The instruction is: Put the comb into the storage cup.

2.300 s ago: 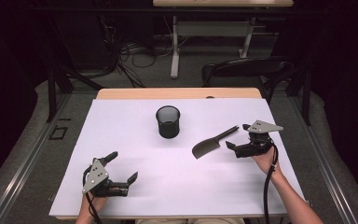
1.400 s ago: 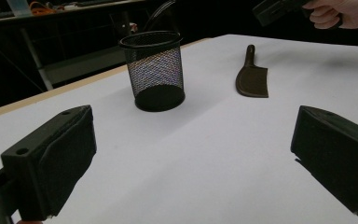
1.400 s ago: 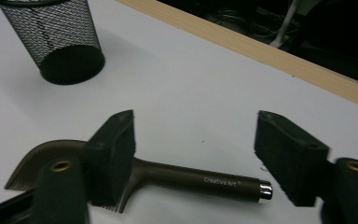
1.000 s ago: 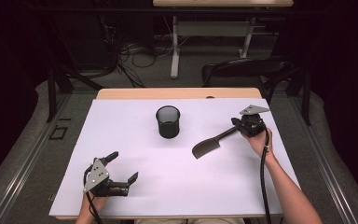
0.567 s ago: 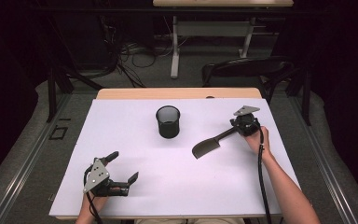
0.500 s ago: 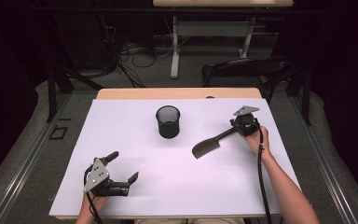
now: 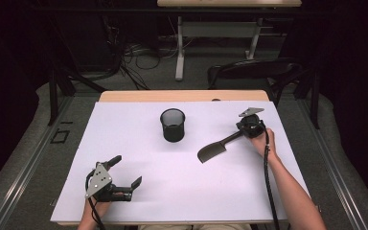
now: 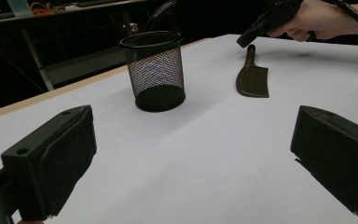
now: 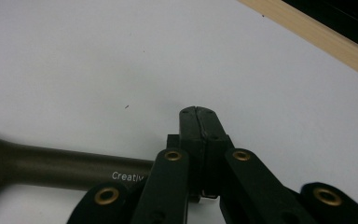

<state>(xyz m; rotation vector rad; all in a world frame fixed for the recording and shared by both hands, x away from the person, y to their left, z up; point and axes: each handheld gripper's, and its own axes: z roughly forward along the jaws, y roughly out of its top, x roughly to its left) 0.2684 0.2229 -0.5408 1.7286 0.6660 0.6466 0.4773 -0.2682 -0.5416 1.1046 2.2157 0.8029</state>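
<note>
- Nearest to us, we are resting the left gripper on the white table cover at the front left, its jaws standing wide apart with only bare cover between them; in the left gripper view the two black pads are framing open cover.
- Past that gripper, toward the middle of the table, the black mesh cup is standing upright and on its own, well apart from both grippers; in the left gripper view we are seeing it ahead and a little left of centre.
- To the right of the cup, the dark spatula is lying flat on the cover, its broad blade pointing toward the front middle and its handle running up and right toward our right hand. In the left gripper view it is lying beyond and to the right of the cup.
- At the handle's far end we are holding the right gripper, tipped down toward the cover. In the right gripper view its jaws are pressed together, pad against pad, with nothing between them.
- In that same view the spatula's handle, with white lettering on it, is passing just beside and under the closed jaws, at their left; we cannot tell whether the tips are touching it.
- Farthest off, the table's wooden edge is showing beyond the cover.
</note>
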